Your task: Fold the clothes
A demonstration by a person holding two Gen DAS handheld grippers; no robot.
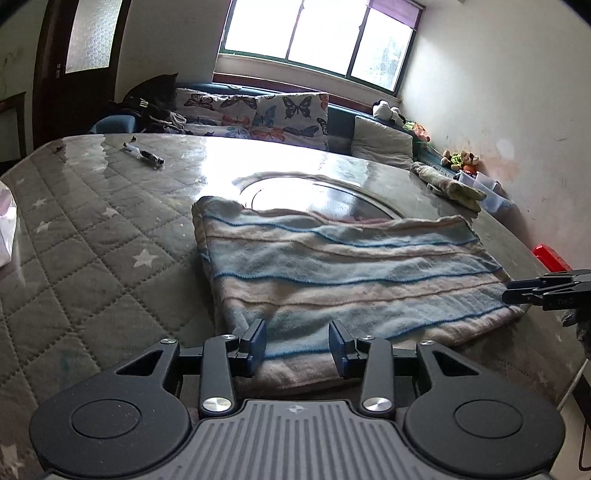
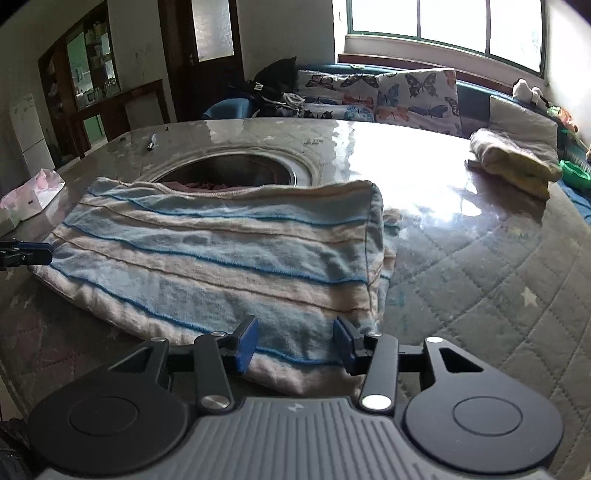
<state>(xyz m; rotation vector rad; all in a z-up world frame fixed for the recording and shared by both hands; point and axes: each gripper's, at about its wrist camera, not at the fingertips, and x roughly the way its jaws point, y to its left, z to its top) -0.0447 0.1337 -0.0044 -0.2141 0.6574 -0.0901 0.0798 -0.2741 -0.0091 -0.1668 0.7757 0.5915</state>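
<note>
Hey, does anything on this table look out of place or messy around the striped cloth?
Mostly tidy. The striped cloth lies folded, but its right edge is uneven, with lower layers sticking out past the top one. A stray pen lies at the far corner, and a crumpled yellowish cloth sits unfolded at the far right.

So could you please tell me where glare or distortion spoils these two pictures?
Left wrist view: the window is blown out, its glare whitens the table behind the striped towel, and fisheye bends the walls. Right wrist view: glare washes out the tabletop right of the towel; the edges curve too.
</note>
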